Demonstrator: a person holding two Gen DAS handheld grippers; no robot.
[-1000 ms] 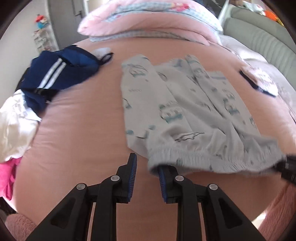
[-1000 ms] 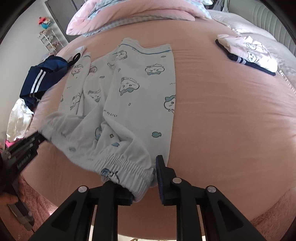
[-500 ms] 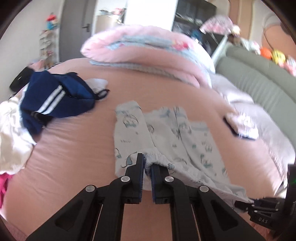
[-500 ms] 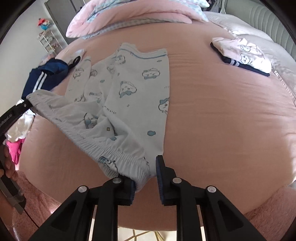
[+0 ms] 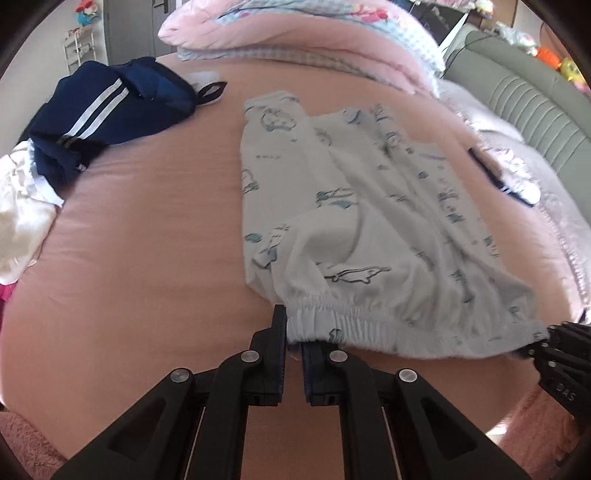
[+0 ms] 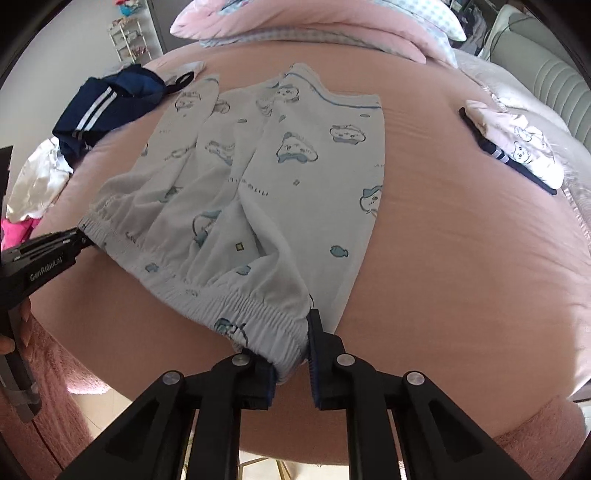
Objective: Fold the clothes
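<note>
printed pants (image 6: 280,192) on bed (image 6: 443,258), both grippers clamping waistband

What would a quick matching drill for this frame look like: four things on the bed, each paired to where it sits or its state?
Things:
1. printed pants
2. navy striped garment
3. folded stack
4. pink duvet

Places or states:
A. at the far end of the bed
B. waistband gripped at both ends
C. crumpled on the left side of the bed
D. on the right side of the bed, near the grey headboard

Pairs: 1-B, 2-C, 3-D, 4-A

The left tool is shut on one waistband end; the right tool is closing on the other.
</note>
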